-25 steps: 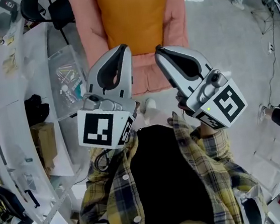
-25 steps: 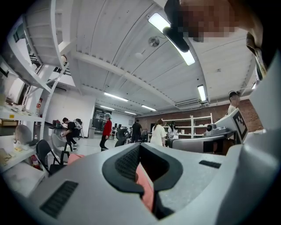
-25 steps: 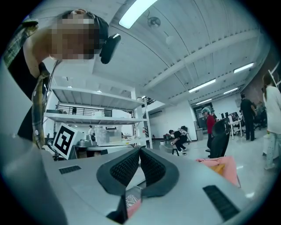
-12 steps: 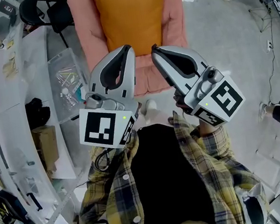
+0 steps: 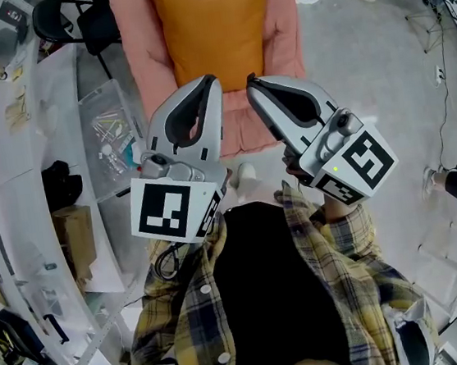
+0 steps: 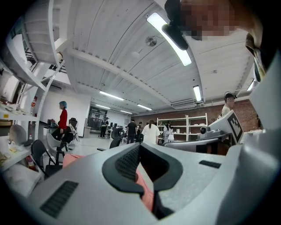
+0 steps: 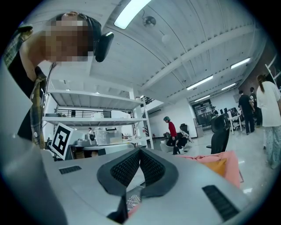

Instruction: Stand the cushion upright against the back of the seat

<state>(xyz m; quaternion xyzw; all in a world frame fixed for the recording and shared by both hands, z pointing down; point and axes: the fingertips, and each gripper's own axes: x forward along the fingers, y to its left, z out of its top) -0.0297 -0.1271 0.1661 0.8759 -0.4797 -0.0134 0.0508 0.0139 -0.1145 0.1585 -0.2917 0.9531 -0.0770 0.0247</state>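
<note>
Nearest is the person's loose yellow-and-navy plaid flannel shirt point(image 5: 351, 274), worn over a black top. Ahead of it, the left gripper point(image 5: 211, 79) and the right gripper point(image 5: 250, 79), both smooth grey moulded plastic, are held level side by side. Each has its ribbed black pads pressed together on nothing.

Just beyond their tips lies the padded salmon-pink fabric seat point(image 5: 142, 72). The plump square orange fabric cushion point(image 5: 216, 26) sits at its far end, apparently propped against the back and well apart from both grippers. Soft and unsupported, it could, I judge, slump forward or sag sideways, and closed jaws held off cannot steady it.

A clear plastic box of small hardware point(image 5: 109, 122) stands just beside the seat, on the left gripper's side.
</note>
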